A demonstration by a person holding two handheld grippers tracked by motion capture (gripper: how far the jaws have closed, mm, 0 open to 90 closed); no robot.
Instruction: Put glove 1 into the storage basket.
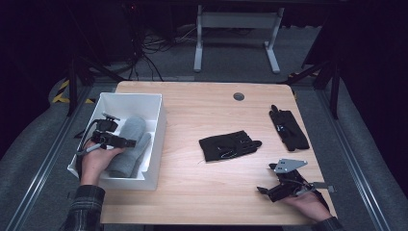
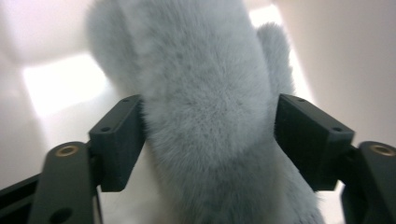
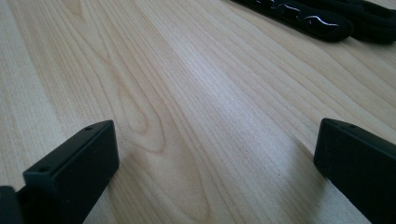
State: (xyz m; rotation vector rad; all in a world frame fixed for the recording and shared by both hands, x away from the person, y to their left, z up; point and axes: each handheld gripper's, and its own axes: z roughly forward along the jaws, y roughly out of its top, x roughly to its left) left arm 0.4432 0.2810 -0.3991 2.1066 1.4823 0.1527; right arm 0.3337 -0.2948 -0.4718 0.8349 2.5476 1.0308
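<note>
High view, contents by size. Light wooden rectangular table (image 1: 202,180): takes up the centre of the frame, with a small round grey grommet (image 1: 238,96) near its upper edge.

White rectangular plastic bin (image 1: 153,144): at the left edge of the table, mid-left of the frame.

Grey fluffy mitten (image 1: 129,144): lying inside the bin, lengthwise from lower to upper part, thumb lobe toward the bin's right wall. In the left gripper view the same mitten (image 2: 205,93) rises up the middle of the frame against the pale bin interior.

Black flat glove with pale markings (image 1: 228,144): on the bare table just right of centre, well apart from the bin.

Second black glove, narrower and folded long (image 1: 287,127): upper right of the first, near the table's right edge. In the right gripper view a strip of black glove (image 3: 308,16) crosses the upper right corner.

Left gripper (image 1: 126,142): held in a hand at the bin's lower left, reaching over the mitten. In the left gripper view its jaws straddle the mitten; the fur brushes both pads, not squeezed, so the grasp is released.

Right gripper (image 1: 261,190): lower right of the frame, low over the table, grey plate on top. In the right gripper view its jaws stand wide apart over bare wood, nothing between them.
</note>
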